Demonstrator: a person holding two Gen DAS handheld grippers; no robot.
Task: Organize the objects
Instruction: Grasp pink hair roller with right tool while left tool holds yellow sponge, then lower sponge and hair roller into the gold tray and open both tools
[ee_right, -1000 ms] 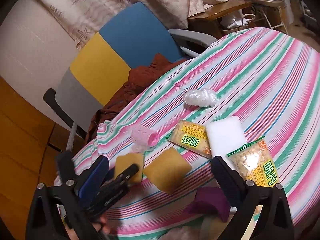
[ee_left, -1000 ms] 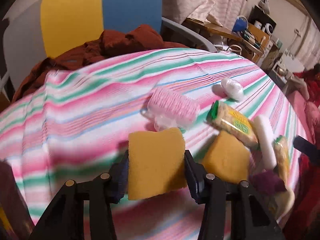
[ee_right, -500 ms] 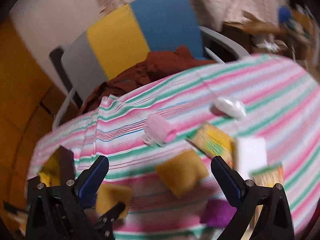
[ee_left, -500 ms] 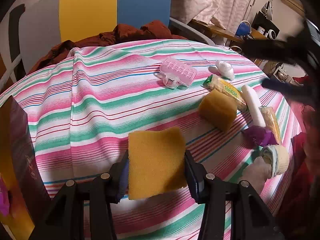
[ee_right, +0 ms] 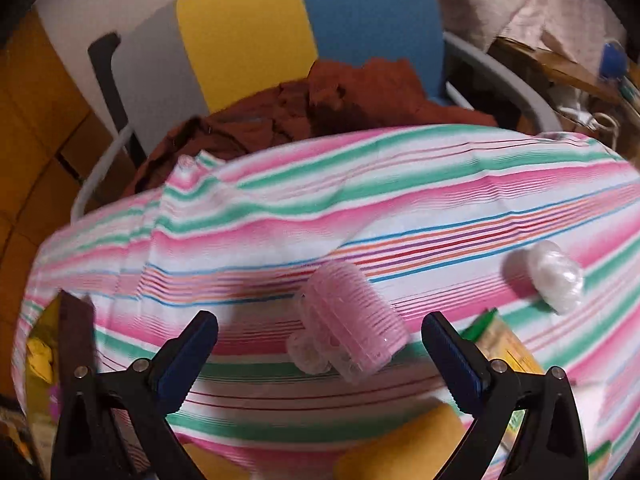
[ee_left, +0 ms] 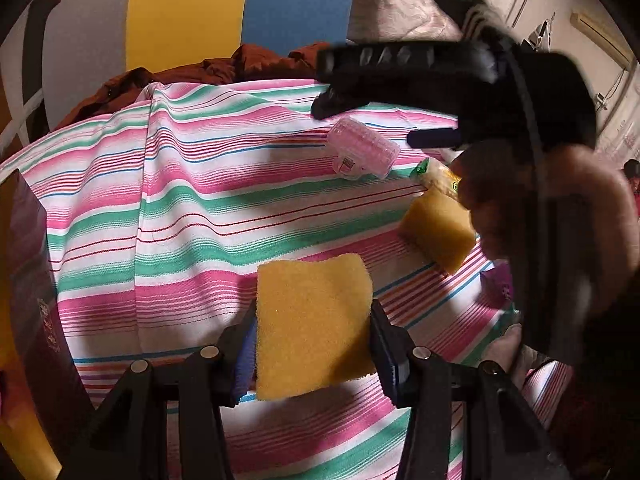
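Observation:
My left gripper (ee_left: 314, 328) is shut on a yellow sponge (ee_left: 314, 320), held above the striped tablecloth (ee_left: 180, 208). A second yellow sponge (ee_left: 438, 228) lies on the cloth to the right; it also shows at the bottom of the right wrist view (ee_right: 404, 448). My right gripper (ee_right: 320, 344) is open, its fingers on either side of a pink hair roller (ee_right: 350, 336) that lies on the cloth. In the left wrist view the right gripper (ee_left: 368, 112) hangs over the same roller (ee_left: 362, 152), with a hand behind it.
A dark box (ee_left: 32, 320) stands at the table's left edge. A white plastic bundle (ee_right: 556, 276) and a snack packet (ee_right: 502, 340) lie to the right of the roller. A chair (ee_right: 248, 40) with brown cloth (ee_right: 320, 108) stands behind the table.
My right gripper has swung left and down over the pink roller, which now lies between its open fingers. My left gripper has pulled back toward the table's left side with the sponge.

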